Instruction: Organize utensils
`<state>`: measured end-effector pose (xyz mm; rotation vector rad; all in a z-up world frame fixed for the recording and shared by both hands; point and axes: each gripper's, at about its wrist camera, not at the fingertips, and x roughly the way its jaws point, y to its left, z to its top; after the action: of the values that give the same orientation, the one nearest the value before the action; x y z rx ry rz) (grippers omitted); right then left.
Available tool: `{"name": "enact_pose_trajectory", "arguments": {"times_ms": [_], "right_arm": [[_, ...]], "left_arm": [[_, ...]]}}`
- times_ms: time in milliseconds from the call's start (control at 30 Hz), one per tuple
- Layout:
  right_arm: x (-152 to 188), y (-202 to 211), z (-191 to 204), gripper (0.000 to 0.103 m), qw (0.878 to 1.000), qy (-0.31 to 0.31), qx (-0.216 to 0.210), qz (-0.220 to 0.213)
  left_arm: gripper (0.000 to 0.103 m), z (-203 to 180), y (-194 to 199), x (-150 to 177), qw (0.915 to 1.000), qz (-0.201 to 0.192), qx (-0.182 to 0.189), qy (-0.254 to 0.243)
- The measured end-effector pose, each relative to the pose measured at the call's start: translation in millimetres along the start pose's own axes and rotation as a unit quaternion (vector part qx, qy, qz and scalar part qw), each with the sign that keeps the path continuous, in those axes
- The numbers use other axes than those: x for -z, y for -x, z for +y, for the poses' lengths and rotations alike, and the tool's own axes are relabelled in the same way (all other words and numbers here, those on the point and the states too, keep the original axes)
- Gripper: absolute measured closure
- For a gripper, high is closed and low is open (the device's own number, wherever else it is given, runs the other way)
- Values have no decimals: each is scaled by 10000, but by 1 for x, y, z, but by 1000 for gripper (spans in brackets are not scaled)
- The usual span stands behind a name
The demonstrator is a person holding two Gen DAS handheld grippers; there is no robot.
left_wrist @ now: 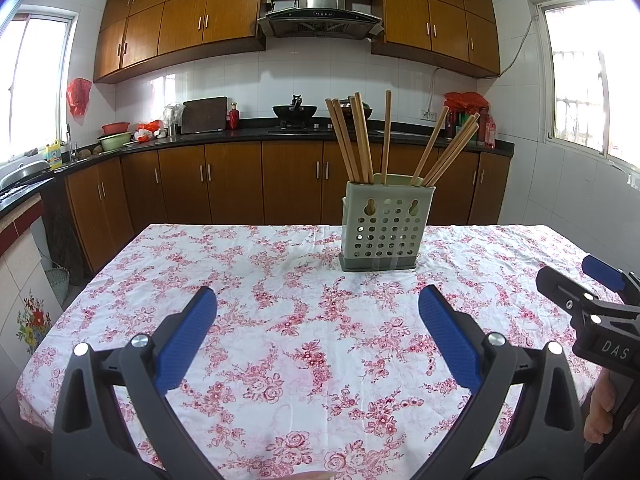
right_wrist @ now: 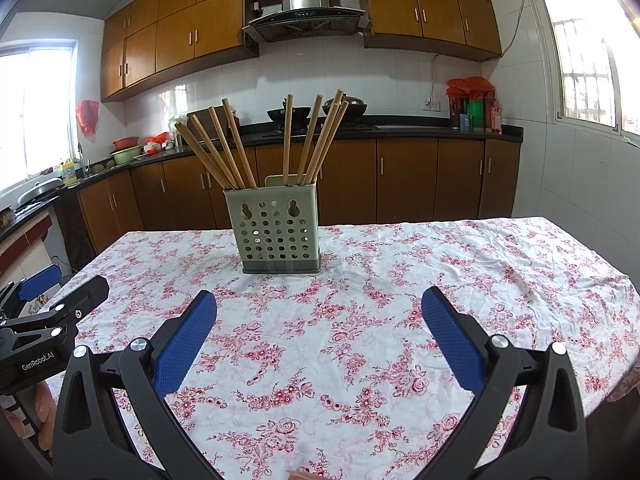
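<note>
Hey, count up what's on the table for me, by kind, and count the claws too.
Chopsticks: 9
Holder: 1
Claws, left and right, both open: 2
Total: 12
All chopsticks stand in the holder on the tablecloth.

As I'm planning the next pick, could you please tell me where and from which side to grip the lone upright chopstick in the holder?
Grip the upright chopstick on its bare upper shaft, coming from above. It stands alone between two leaning bunches, its lower end hidden in the perforated holder. The right tongs, open, seem nearer.
</note>
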<state>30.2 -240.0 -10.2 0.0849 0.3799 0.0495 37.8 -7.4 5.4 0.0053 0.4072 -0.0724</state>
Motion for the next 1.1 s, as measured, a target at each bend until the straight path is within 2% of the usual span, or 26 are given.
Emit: {"name": "enact_pose_trajectory", "arguments": {"times_ms": [1100], "right_arm": [[1,-1,2,2,10000,-30,21,4]], "left_arm": [[4,0,0,0,10000,3,0,2]]}}
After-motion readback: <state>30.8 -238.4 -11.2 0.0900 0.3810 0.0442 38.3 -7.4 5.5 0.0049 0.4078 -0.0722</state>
